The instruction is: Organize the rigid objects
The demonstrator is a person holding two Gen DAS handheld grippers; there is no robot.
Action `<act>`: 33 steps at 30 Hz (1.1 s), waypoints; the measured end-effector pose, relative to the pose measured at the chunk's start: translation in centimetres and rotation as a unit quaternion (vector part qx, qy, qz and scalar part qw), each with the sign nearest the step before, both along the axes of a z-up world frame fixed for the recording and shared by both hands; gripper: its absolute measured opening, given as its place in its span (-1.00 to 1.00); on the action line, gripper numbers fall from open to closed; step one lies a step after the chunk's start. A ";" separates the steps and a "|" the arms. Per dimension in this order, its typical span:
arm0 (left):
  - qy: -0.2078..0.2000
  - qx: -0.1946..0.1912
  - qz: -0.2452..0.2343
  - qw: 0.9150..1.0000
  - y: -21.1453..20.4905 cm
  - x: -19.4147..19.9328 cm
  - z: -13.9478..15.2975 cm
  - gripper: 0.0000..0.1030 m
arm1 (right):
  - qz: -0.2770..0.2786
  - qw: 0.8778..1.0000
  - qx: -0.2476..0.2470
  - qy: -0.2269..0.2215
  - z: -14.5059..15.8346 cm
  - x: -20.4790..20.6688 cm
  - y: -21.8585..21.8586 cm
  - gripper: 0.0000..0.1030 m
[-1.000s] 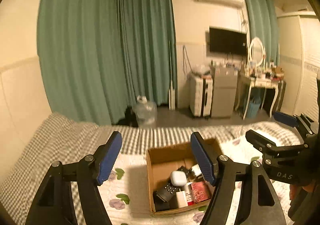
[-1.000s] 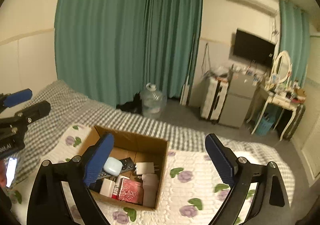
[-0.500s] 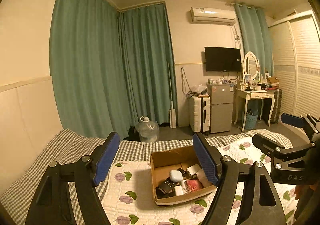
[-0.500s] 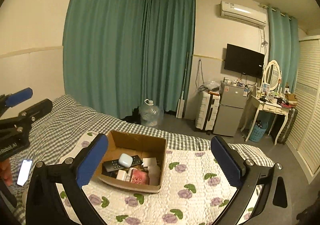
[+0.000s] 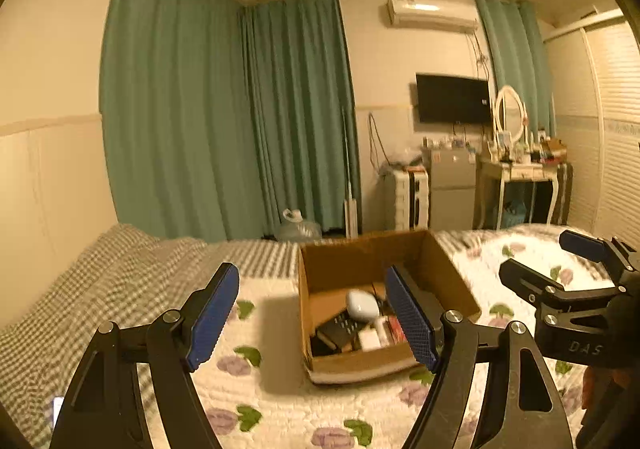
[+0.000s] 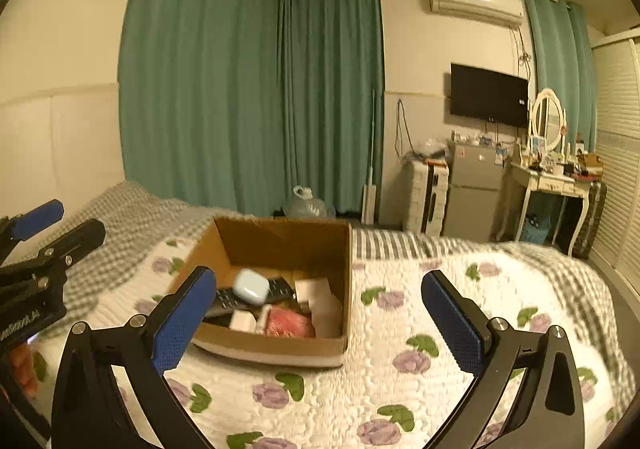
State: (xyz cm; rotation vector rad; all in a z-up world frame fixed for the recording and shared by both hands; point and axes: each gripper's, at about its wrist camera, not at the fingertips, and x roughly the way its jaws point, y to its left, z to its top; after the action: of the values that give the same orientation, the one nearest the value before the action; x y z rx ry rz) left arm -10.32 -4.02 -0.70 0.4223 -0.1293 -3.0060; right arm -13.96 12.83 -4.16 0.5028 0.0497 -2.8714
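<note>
An open cardboard box [image 5: 348, 267] [image 6: 280, 239] sits on the flowered quilt of the bed. It holds several small objects: a white earbud case [image 5: 362, 304] [image 6: 251, 286], a black remote [image 5: 338, 329] [image 6: 276, 286], white adapters [image 6: 316, 289] and a red packet [image 6: 289, 323]. My left gripper [image 5: 312, 315] is open and empty, held above the bed just short of the box. My right gripper [image 6: 318, 323] is open and empty, near the box's front right side. Each gripper shows at the edge of the other's view.
The bed has a flowered quilt [image 6: 420, 321] and a grey checked sheet [image 5: 100, 281] on the left. A phone [image 5: 58, 407] lies at the bed's left edge. Beyond the bed are green curtains [image 5: 224, 109], a water jug [image 6: 304, 205], a small fridge [image 6: 470, 193] and a dressing table [image 6: 556, 181].
Both cameras have tilted down and moved closer to the box, which now looks larger. Both grippers stay open and empty.
</note>
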 end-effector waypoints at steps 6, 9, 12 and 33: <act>-0.028 0.014 0.000 1.000 -0.7 -0.8 -1.8 0.53 | -0.011 1.000 0.000 -0.011 -1.3 -0.9 0.2 1.00; -0.032 0.017 0.002 0.999 -0.8 -0.5 -2.1 0.53 | -0.014 1.000 0.000 -0.016 -1.7 -1.0 0.3 1.00; -0.032 0.020 0.000 0.999 -0.9 -0.2 -2.1 0.53 | -0.013 1.000 0.000 -0.016 -1.6 -0.9 0.4 1.00; -0.037 0.026 -0.012 0.999 -0.9 -0.5 -2.2 0.53 | -0.016 1.000 0.009 -0.015 -1.5 -0.6 0.3 1.00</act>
State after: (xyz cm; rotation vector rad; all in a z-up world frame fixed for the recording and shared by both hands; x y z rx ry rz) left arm -10.82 -4.94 -2.91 0.5422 -0.0632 -3.0241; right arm -14.57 13.08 -5.61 0.5558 0.0619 -2.8953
